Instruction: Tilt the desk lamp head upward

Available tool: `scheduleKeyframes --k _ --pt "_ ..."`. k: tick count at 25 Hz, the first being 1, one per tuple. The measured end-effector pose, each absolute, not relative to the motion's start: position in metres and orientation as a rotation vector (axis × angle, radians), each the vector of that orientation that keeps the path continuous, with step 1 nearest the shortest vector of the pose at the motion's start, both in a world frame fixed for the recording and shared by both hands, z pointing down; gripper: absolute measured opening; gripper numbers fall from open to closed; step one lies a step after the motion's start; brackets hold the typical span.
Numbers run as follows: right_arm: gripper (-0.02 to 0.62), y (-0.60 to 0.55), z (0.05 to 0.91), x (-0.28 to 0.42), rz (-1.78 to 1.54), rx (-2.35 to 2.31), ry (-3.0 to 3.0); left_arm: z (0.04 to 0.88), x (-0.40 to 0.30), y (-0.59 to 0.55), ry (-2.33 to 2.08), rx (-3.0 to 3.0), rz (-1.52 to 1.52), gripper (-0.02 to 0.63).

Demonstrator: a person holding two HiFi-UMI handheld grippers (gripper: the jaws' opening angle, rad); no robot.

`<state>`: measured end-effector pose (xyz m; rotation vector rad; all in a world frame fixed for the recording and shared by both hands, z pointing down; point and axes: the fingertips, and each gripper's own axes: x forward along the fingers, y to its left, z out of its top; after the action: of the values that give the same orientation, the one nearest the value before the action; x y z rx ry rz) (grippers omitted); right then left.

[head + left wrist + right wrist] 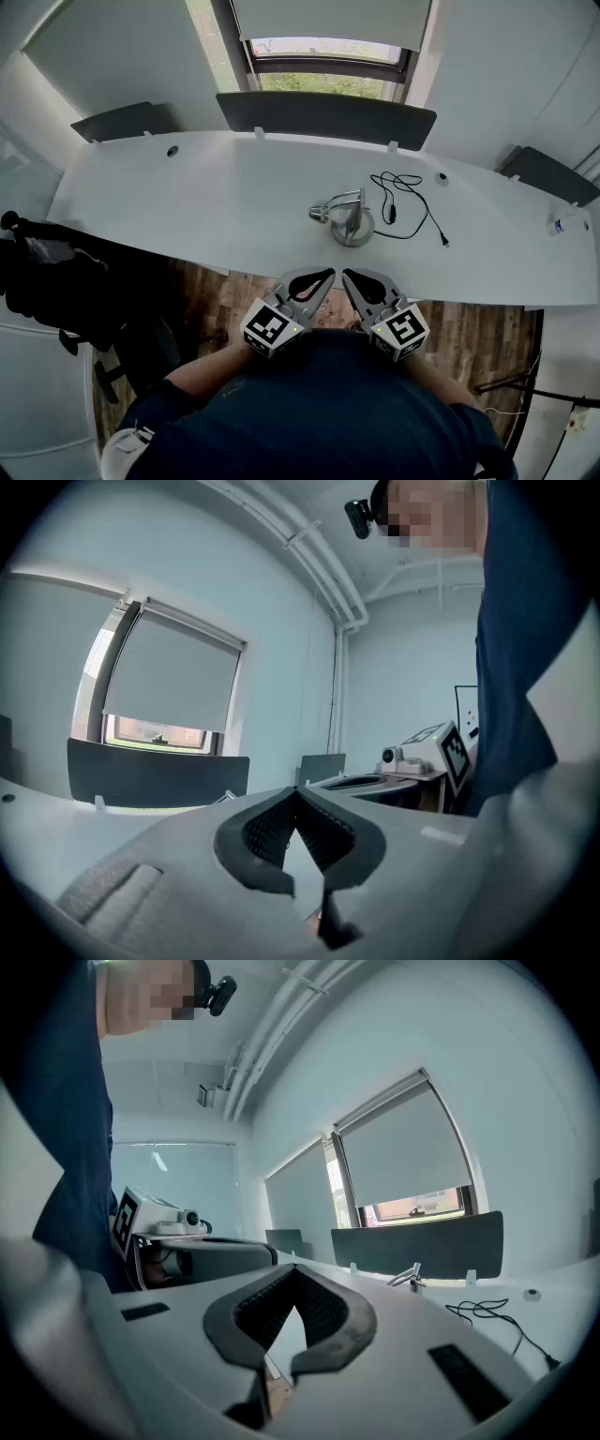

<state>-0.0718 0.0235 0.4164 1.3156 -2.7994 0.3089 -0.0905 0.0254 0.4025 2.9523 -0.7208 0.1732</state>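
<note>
A small silver desk lamp (345, 217) stands on the long white desk (187, 197), with its round base near the front edge and its head low, pointing left. Its black cable (405, 202) curls away to the right. In the right gripper view the desk lamp (417, 1277) peeks over the jaw. Both grippers are held side by side close to the person's chest, just short of the desk's front edge. My left gripper (323, 277) and my right gripper (351, 277) are shut with nothing between the jaws. My left gripper (298, 791) and my right gripper (292, 1271) have their tips together in their own views.
Dark divider panels (323, 114) line the desk's far edge below a window (323, 66). A black tripod-like stand (37, 272) is at the left, over the wooden floor (211, 300). A small bottle (565, 223) lies at the desk's right end.
</note>
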Motion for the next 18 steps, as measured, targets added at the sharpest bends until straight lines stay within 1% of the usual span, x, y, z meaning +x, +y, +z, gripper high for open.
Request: scheduleKeyframes --k 18 --pt "0.011 0.006 0.423 -0.066 0.36 1.296 -2.81 0.407 -0.085 0.005 -0.774 2.926 0.184 0.006"
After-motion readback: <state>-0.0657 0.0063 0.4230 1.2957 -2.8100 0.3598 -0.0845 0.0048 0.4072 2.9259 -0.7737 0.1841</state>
